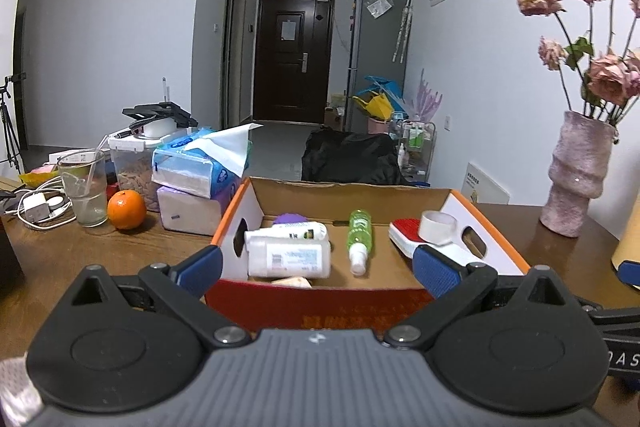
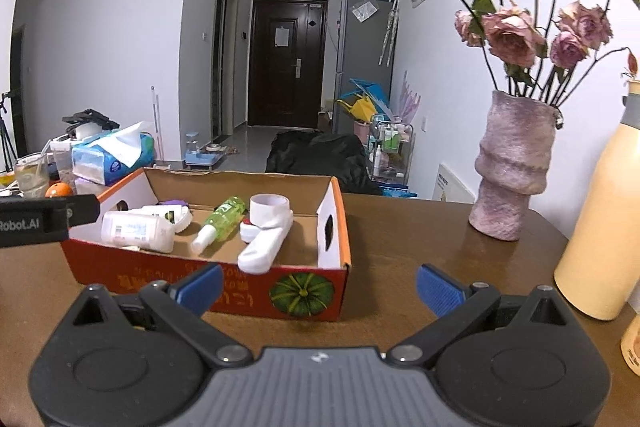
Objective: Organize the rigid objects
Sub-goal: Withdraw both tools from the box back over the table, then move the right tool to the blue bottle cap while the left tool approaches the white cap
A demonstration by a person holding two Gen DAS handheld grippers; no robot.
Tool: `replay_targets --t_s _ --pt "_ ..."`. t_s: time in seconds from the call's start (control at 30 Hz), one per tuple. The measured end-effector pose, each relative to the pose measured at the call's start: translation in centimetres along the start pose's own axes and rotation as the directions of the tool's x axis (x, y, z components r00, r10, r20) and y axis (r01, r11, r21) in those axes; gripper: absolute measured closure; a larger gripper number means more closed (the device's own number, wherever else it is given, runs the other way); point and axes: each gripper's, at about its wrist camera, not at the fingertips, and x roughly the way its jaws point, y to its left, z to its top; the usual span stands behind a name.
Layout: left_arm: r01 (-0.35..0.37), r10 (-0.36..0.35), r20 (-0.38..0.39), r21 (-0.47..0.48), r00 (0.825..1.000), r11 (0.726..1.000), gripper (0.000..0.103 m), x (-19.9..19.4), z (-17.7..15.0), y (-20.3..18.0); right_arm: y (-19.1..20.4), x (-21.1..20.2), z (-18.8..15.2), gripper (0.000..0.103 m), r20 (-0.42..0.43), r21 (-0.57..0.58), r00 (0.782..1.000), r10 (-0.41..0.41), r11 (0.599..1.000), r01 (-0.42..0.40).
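An open cardboard box [image 1: 320,301] with an orange rim and a red front stands on the brown table. Lying in it are a white bottle [image 1: 288,259], a white tube [image 1: 290,230], a green spray bottle [image 1: 360,239], a red-and-white brush [image 1: 404,237] and a roll of white tape [image 1: 438,225] resting on the brush. My left gripper [image 1: 318,271] is open, its fingers spread at the box's near wall and holding nothing. In the right wrist view the box [image 2: 120,269] sits left of centre. My right gripper [image 2: 320,289] is open and empty just before the box's right front corner.
Left of the box are an orange [image 1: 126,209], a glass with a straw [image 1: 84,187], stacked tissue packs [image 1: 200,167] and cables. A pink vase of dried roses [image 2: 512,171] and a tall yellow flask [image 2: 604,227] stand to the right. Bare tabletop [image 2: 400,235] lies between box and vase.
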Motion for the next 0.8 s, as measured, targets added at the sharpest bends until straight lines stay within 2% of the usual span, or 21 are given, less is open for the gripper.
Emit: replay_targets --t_s 0.8 --pt "0.079 -0.076 -0.043 0.055 0.996 0.995 0.000 -5.8 -4.2 -4.6 -4.7 -6.9 -4.7 0.000 -0.020 0.013 0.998 -0.062 0.998 0.062"
